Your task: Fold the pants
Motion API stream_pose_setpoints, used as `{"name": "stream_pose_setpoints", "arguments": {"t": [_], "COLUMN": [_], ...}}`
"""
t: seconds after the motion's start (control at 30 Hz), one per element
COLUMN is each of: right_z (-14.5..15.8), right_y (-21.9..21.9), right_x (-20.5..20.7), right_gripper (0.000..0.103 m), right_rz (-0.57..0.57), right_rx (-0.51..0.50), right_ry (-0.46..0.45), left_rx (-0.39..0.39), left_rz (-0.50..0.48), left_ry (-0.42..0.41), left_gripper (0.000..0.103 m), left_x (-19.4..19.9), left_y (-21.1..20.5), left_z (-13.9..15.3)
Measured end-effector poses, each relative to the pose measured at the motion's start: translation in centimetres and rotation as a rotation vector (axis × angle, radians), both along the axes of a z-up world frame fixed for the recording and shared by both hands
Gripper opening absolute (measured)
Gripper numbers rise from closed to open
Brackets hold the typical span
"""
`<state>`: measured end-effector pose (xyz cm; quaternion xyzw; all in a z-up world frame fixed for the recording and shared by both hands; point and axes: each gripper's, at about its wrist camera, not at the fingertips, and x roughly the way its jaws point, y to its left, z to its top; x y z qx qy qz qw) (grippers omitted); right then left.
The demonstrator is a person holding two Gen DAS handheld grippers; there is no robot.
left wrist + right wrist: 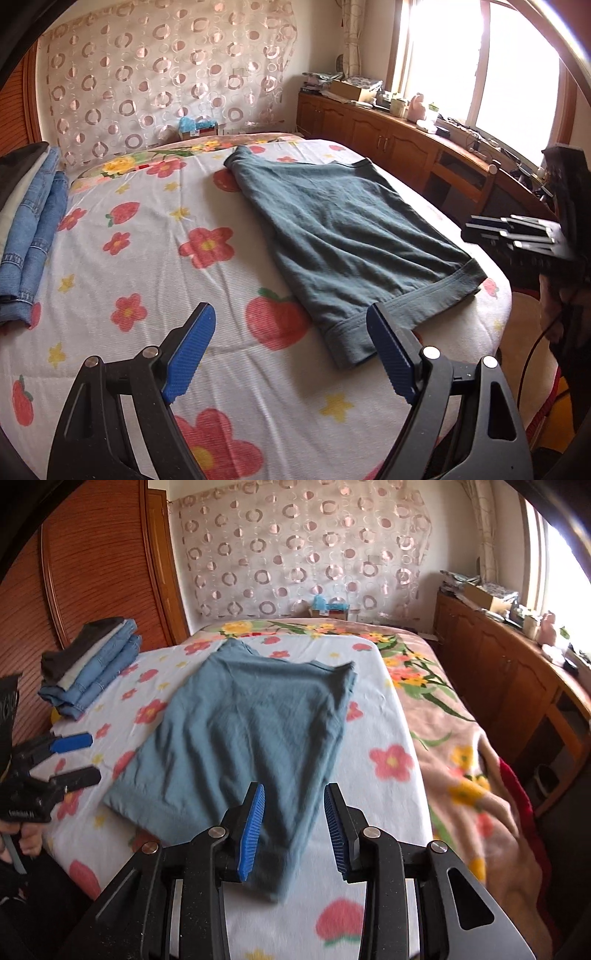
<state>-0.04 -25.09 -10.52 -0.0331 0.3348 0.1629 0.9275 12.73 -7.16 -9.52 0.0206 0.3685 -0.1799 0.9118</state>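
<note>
While both grippers hang above a bed, a pair of folded teal-grey cotton pants (243, 720) lies flat on a white quilted bedspread printed with red flowers, strawberries and yellow stars (147, 236), roughly in the middle of it and reaching toward the near edge. From the left wrist view, the left gripper (291, 350), black-framed with ribbed blue pads, has its jaws spread wide with nothing between them; its right-hand finger sits just over the near hemmed corner of the pants, and whether it touches the cloth cannot be told. From the right wrist view, the right gripper (294, 830), of the same make, is parted only a moderate way and holds nothing; a folded corner of the pants shows below the gap, not pinched by the pads. A stack of folded blue denim jeans with pale and dark garments on top (92, 664) rests at the far left side of the bedspread, well apart from the pants. Beyond the spread lies a pink floral blanket (461, 738), with wooden cabinets (388, 136) under a bright window (480, 66) and a sheer curtain with ring patterns (303, 554) on the far wall.
</note>
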Motion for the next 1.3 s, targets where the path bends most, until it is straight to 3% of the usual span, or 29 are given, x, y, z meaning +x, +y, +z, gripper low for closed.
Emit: {"name": "stream_pose_setpoints", "arguments": {"t": [0.07, 0.13, 0.23, 0.33, 0.5, 0.6, 0.7, 0.83, 1.13, 1.17, 1.23, 1.3], "right_z": [-0.2, -0.5, -0.5, -0.4, -0.9, -1.3, -1.2, -1.1, -1.4, -1.4, -1.5, -1.5], "right_y": [-0.1, -0.3, -0.2, -0.1, 0.0, 0.4, 0.7, 0.9, 0.7, 0.6, 0.5, 0.6], "right_x": [-0.7, -1.4, -1.5, -1.7, -2.1, -2.2, -2.3, -2.5, -3.1, -3.0, -2.7, -2.3], "right_gripper": [0.035, 0.035, 0.035, 0.035, 0.034, 0.029, 0.015, 0.012, 0.012, 0.012, 0.036, 0.039], "right_rz": [0.002, -0.004, -0.019, -0.020, -0.013, -0.007, -0.010, 0.001, -0.033, -0.041, -0.059, -0.068], "right_rx": [0.023, 0.036, 0.045, 0.065, 0.100, 0.089, 0.061, 0.058, 0.037, 0.042, 0.055, 0.059], "right_ry": [0.008, 0.017, 0.038, 0.049, 0.065, 0.067, 0.048, 0.040, 0.047, 0.050, 0.051, 0.055], "left_rx": [-0.003, -0.016, -0.030, -0.031, -0.039, -0.028, -0.018, -0.019, -0.036, -0.036, -0.033, -0.029], "left_rz": [-0.019, -0.056, -0.095, -0.112, -0.121, -0.118, -0.116, -0.111, -0.118, -0.116, -0.113, -0.110], "left_ry": [0.006, 0.032, 0.061, 0.077, 0.095, 0.105, 0.099, 0.093, 0.080, 0.085, 0.091, 0.096], "left_gripper": [0.079, 0.065, 0.051, 0.042, 0.039, 0.038, 0.033, 0.020, 0.020, 0.020, 0.020, 0.020], "left_x": [-0.1, -0.2, -0.5, -0.8, -1.1, -1.1, -1.2, -0.9, -1.5, -1.5, -1.4, -1.3], "left_y": [-0.5, -1.0, -1.7, -2.1, -2.5, -2.7, -2.9, -2.6, -2.2, -2.2, -2.2, -2.2], "left_z": [-0.1, -0.5, -0.9, -1.3, -1.7, -2.2, -2.3, -2.0, -1.3, -1.4, -1.6, -1.7]}}
